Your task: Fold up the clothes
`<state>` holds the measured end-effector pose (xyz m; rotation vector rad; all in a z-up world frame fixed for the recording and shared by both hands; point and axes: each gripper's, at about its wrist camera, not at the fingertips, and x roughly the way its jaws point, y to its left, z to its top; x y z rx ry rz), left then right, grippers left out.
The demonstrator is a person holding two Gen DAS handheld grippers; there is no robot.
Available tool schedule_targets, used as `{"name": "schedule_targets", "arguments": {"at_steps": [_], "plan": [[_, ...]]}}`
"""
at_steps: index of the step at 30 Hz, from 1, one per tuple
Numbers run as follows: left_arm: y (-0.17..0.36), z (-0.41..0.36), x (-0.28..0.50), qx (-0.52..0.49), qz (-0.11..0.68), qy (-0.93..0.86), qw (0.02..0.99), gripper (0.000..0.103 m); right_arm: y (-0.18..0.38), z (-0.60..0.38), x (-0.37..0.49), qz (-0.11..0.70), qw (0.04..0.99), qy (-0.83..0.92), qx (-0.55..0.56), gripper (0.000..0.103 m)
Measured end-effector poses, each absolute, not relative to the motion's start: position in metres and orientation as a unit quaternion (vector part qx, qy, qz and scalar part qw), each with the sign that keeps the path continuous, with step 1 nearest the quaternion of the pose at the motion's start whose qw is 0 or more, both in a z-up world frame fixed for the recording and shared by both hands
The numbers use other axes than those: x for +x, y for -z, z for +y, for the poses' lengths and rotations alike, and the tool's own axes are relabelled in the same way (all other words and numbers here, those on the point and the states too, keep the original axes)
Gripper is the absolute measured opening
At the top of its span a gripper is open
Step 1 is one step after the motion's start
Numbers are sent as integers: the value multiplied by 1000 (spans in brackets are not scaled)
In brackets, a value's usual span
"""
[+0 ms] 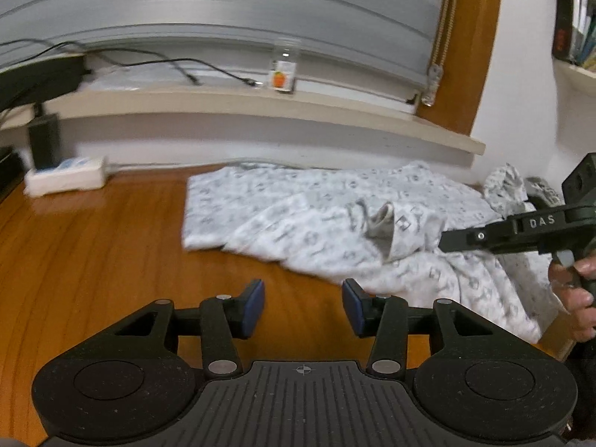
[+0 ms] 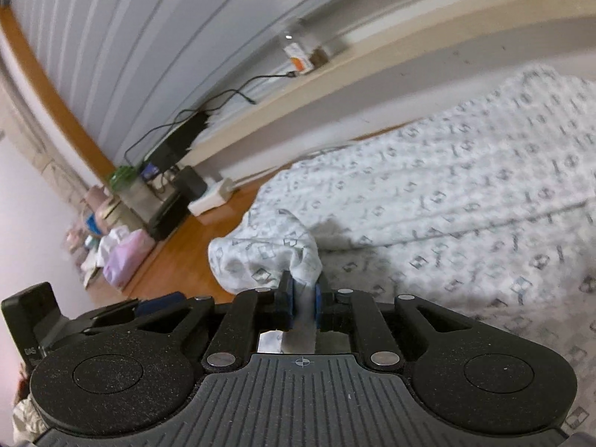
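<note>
Right wrist view has the right gripper (image 2: 302, 300) pinched tight on a bunched bit of the shirt (image 2: 465, 193), a white top with a small grey print, and the blue pads have only a thin sliver of cloth between them. My guess is that's the weak spot: a grip that shallow could slip if the fabric gets pulled sideways, and then the lifted bit just flops back in a lump. The left gripper (image 1: 303, 307) is wide open with nothing in it, hanging over bare wood just short of the near edge of the shirt, so right now only one point of the cloth is held, and a one-sided pull would probably skew or drag the whole thing instead of making a clean crease. The shirt lies mostly spread out but rumpled on a glossy wooden floor (image 1: 111, 242), which looks slick enough to let it slide. Behind it there's a low ledge (image 1: 260, 102) under grey blinds, cables, a white power strip (image 1: 67, 176) and a small clear jar (image 1: 284, 69).
</note>
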<state>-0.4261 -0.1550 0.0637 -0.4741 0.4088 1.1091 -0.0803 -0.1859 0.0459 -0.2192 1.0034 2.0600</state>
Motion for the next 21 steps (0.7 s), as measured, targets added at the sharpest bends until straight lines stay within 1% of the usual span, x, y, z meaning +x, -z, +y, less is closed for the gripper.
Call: {"name": "schedule_targets", "arguments": {"at_steps": [2,5,9,11,13,15,17,19,21], "plan": [[-65,-149,-419,-217,191,-517,806,50,-45,-187,-79,401,404,-818,-83,12],[-67,-140,-411,-212,190,-516,808,50,-49,-201,-99,388,360,-842,-108,12],[-75,-147,-442,-224,175,-543,790,50,-55,-223,-130,365,292,-872,-145,12],[-78,-151,-457,-230,168,-554,782,50,-58,-235,-145,343,270,-884,-166,14],[-76,-158,-464,-238,173,-545,785,51,-60,-250,-159,301,273,-893,-191,29],[-71,-167,-467,-244,180,-535,789,54,-64,-256,-162,274,278,-899,-200,37],[-65,-176,-469,-251,184,-525,792,54,-69,-258,-161,252,285,-902,-205,38],[-62,-183,-471,-260,180,-518,795,54,-74,-257,-158,236,293,-903,-207,43],[-60,-187,-469,-266,176,-509,800,56,-75,-256,-157,214,311,-901,-213,44]]}}
